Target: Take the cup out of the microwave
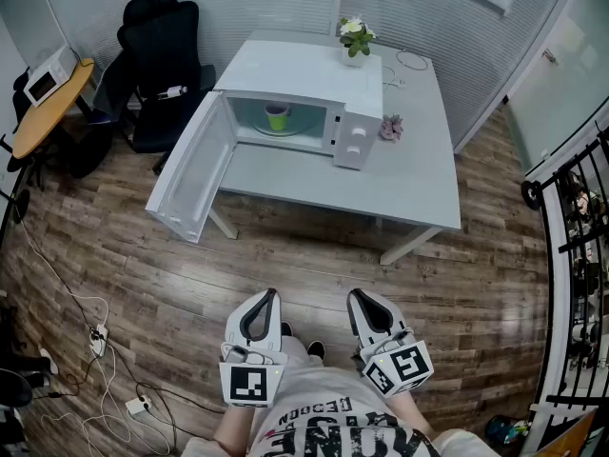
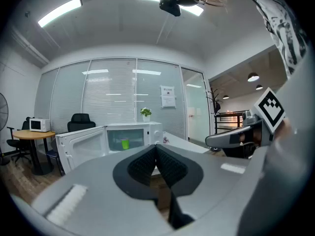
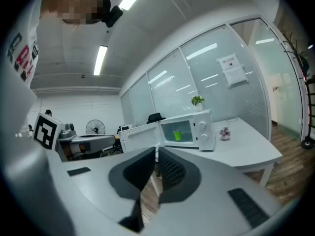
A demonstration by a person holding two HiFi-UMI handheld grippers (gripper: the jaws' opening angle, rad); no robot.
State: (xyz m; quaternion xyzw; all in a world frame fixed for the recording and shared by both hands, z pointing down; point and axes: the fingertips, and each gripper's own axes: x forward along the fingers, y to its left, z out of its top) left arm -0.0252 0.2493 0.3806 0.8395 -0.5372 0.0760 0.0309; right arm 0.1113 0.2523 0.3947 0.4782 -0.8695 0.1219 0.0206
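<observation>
Low in the frame, left gripper [image 1: 272,295] and right gripper [image 1: 355,296] are both closed and empty; the green cup [image 1: 277,116], probably light, stiff and slippery, stands upper centre inside the open microwave [image 1: 304,69], best pinched across its rim.

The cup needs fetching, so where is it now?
In the head view, the green cup stands inside the open microwave on the white table, between its swung-open door at left and its knobs at right.

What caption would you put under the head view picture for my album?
Left gripper and right gripper, both shut, face the open microwave with a green cup inside.
</observation>
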